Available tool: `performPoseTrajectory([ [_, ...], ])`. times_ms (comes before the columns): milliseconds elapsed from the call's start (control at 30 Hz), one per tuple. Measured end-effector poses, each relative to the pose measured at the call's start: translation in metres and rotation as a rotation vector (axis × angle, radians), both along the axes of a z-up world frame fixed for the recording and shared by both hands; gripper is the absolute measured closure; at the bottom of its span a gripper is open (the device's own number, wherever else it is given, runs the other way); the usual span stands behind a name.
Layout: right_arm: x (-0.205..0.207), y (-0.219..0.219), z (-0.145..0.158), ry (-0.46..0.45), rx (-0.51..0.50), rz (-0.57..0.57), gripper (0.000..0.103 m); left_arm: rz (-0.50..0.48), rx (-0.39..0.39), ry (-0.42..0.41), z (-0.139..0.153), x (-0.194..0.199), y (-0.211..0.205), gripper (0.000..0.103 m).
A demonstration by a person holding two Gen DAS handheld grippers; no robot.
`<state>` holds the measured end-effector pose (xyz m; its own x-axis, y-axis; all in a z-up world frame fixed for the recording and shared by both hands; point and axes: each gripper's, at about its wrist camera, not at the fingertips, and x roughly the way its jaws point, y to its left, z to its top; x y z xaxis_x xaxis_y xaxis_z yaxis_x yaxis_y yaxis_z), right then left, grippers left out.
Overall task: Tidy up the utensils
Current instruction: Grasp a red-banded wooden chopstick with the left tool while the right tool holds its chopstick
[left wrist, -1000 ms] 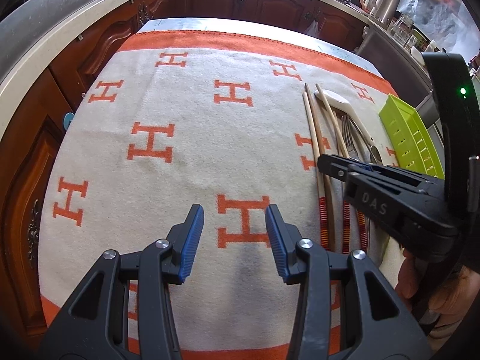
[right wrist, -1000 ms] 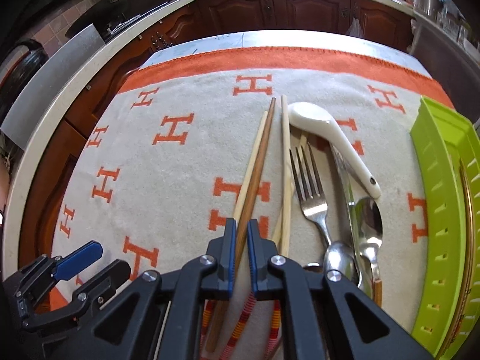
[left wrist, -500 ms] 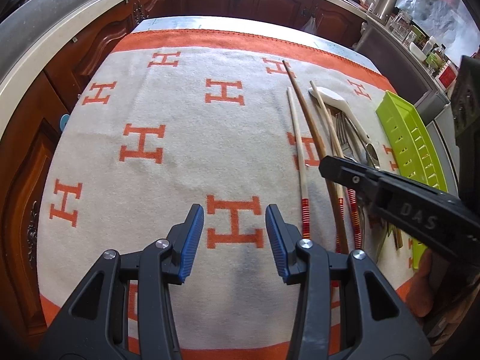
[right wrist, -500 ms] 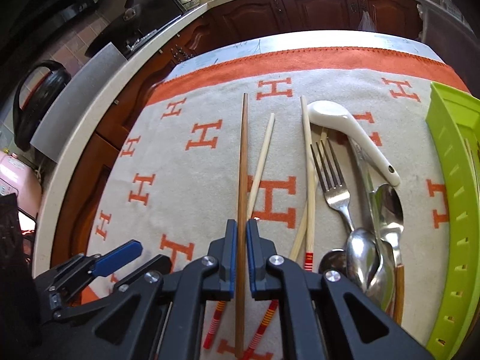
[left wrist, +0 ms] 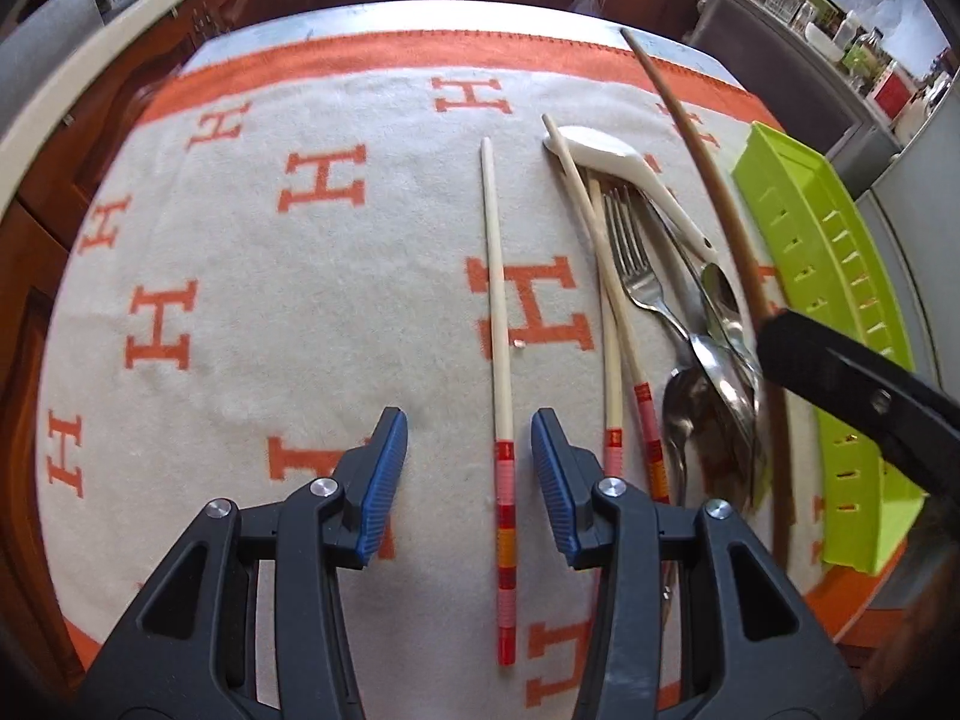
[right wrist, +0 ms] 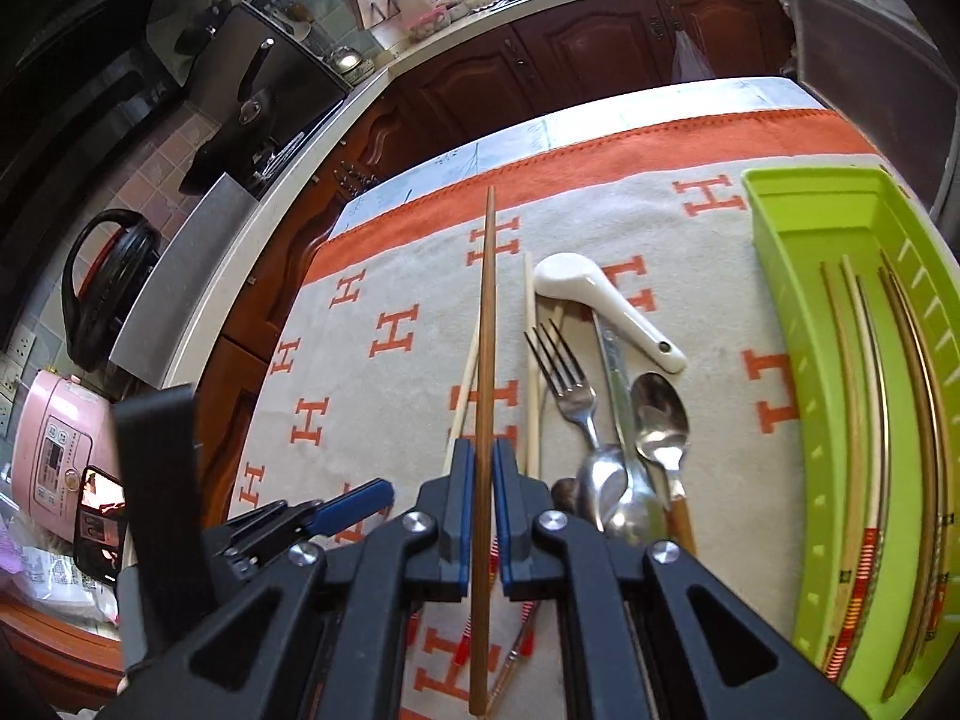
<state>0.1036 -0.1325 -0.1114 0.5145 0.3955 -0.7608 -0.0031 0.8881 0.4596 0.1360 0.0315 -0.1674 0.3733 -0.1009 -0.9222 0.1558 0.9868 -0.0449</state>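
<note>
Two hand-held grippers hover over a towel-covered tabletop [left wrist: 240, 312]. Right hand-held gripper [right wrist: 478, 468] is clamped on a brown chopstick [right wrist: 485, 360], lifted beside the green tray [right wrist: 840, 396]. Left hand-held gripper [left wrist: 469, 438], jaws apart, straddles a pale chopstick [left wrist: 497, 312] lying on the towel.

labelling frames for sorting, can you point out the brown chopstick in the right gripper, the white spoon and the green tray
brown chopstick [right wrist: 485, 360], right wrist view, mid shaft above the pads
white spoon [right wrist: 564, 279], right wrist view, on its bowl
green tray [right wrist: 810, 204], right wrist view, far end wall
</note>
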Motion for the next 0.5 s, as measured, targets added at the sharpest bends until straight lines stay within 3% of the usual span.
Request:
performPoseTrajectory([
  [67, -0.004, -0.006, 0.001, -0.004, 0.008, -0.004, 0.097, -0.001, 0.035, -0.001, -0.002, 0.001, -0.007, 0.063],
  [367, -0.019, -0.027, 0.003, -0.018, 0.052, -0.020, 0.097, 0.032, 0.056, -0.010, -0.002, 0.001, -0.014, 0.063],
  [433, -0.023, -0.031, 0.004, -0.022, 0.057, -0.021, 0.097, 0.036, 0.058, -0.007, -0.002, 0.001, -0.015, 0.065],
  [500, -0.027, -0.035, 0.005, -0.026, 0.065, -0.024, 0.097, 0.040, 0.052, -0.008, -0.001, -0.001, -0.017, 0.075],
])
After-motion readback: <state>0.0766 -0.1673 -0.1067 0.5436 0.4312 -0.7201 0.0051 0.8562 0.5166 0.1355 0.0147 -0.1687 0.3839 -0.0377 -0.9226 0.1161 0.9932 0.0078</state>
